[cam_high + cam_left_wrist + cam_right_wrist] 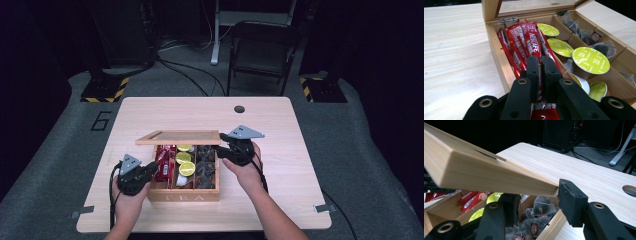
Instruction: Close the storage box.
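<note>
A wooden tea box [185,196] stands near the table's front middle with its glazed lid [177,137] raised. Its left compartment holds red Nescafe sticks [529,42], the middle one yellow-topped capsules [590,60], and the right one dark tea bags [586,35]. My left gripper [540,60] reaches into the left compartment [150,172] and is shut on one red stick, which runs between its jaws. At the box's right, my right gripper [222,150] is shut on the lid's wooden frame [486,172] and holds it up, with the tea bags [541,210] below it.
The box sits on a light wooden table [280,125] with a round cable hole [239,108] at the far middle. Bare tabletop lies on both sides of the box. A folding chair [262,50] and cables stand on the floor beyond.
</note>
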`<state>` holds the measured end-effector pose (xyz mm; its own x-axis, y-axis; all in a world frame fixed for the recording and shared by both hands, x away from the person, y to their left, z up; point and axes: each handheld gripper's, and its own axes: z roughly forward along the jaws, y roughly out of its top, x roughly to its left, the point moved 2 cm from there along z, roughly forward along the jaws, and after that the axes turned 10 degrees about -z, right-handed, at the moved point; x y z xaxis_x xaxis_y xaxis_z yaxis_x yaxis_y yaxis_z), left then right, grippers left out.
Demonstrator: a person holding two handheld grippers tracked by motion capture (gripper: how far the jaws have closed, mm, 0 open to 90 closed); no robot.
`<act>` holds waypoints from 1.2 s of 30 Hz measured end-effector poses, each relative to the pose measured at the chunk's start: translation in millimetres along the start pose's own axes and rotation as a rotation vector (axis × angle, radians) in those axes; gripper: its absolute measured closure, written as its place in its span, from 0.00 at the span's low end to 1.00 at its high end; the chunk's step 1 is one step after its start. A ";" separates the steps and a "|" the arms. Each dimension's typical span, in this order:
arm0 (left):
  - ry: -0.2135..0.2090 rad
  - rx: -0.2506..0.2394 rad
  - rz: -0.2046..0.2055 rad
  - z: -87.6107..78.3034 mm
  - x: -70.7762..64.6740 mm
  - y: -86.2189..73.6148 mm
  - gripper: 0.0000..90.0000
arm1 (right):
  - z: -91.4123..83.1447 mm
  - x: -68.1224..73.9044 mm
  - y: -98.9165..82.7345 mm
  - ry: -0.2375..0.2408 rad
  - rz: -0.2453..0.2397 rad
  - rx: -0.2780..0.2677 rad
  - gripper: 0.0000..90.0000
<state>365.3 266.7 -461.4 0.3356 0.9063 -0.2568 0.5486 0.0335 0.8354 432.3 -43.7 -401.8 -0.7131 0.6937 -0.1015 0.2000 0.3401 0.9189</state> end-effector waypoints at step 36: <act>0.079 -0.070 -0.086 -33.9 46.5 3.6 0.94 | -0.2 -0.1 -0.3 0.003 0.000 0.000 0.58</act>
<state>356.9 323.3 -453.9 0.2270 0.9290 -0.2923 0.5173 0.1393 0.8444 432.3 -44.0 -402.0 -0.7150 0.6919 -0.0999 0.2004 0.3399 0.9189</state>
